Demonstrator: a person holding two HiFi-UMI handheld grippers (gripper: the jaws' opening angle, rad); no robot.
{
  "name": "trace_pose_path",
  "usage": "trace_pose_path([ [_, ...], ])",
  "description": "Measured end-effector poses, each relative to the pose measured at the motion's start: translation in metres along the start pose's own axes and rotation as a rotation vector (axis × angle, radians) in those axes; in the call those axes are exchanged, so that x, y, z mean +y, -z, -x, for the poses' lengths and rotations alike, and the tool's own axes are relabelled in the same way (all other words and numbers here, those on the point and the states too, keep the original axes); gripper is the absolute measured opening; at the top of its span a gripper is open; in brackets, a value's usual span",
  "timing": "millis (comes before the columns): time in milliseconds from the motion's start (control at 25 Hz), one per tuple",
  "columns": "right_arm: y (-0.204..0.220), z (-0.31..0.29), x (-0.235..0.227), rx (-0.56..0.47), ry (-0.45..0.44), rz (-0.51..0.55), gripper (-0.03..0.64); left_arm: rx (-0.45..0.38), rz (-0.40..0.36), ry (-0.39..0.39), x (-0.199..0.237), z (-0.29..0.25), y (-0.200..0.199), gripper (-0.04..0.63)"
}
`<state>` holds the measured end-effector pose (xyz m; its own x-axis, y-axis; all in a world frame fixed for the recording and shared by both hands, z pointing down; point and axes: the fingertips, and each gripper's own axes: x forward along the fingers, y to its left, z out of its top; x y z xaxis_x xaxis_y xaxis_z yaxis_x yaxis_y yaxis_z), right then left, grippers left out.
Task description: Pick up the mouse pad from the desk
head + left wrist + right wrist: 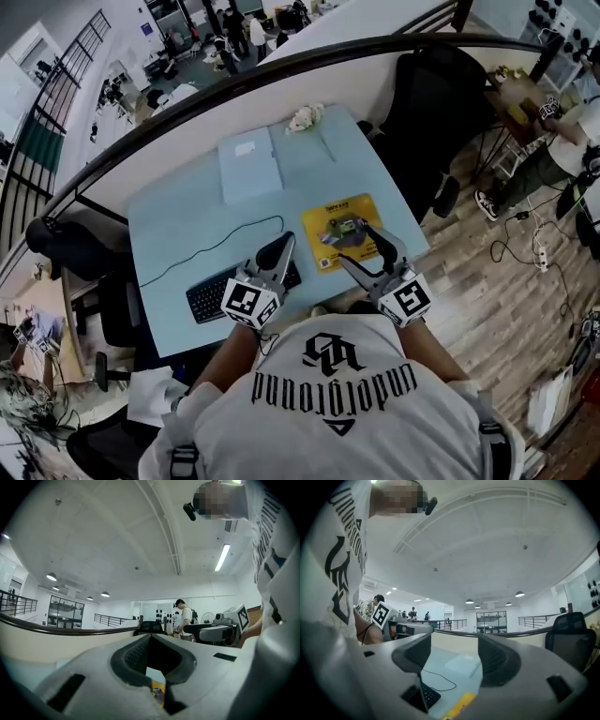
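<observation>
The yellow mouse pad point(317, 225) lies flat on the right part of the pale blue desk point(187, 225), with a small mouse point(343, 228) resting on its middle. My right gripper point(355, 243) hangs over the pad's near edge, open, nothing between its jaws; in the right gripper view the right gripper point(454, 656) looks along the desk with a corner of the mouse pad point(461, 705) below it. My left gripper point(283, 243) is just left of the pad, above the keyboard's end, shut and empty. In the left gripper view a sliver of the mouse pad point(157, 687) shows under the left gripper point(151, 639).
A black keyboard point(211, 295) lies at the desk's near edge, its cable point(216, 242) curling across the middle. A closed pale laptop point(250, 165) and a crumpled white thing point(305, 117) sit at the back. A curved railing point(281, 70) runs behind the desk, and a black chair point(436, 103) stands at the right.
</observation>
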<state>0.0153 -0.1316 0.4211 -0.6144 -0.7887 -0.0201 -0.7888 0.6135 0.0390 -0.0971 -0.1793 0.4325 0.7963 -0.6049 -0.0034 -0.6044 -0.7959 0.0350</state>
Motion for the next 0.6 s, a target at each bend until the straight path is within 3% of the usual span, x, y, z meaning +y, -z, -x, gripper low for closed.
trace_pose_path([
  [360, 0.018, -0.027, -0.014, 0.028, -0.013, -0.014, 0.302, 0.03, 0.001, -0.011, 0.018, -0.005, 0.014, 0.008],
  [600, 0.031, -0.051, -0.032, 0.053, -0.061, -0.021, 0.302, 0.051, 0.005, -0.068, 0.039, -0.015, 0.024, 0.008],
])
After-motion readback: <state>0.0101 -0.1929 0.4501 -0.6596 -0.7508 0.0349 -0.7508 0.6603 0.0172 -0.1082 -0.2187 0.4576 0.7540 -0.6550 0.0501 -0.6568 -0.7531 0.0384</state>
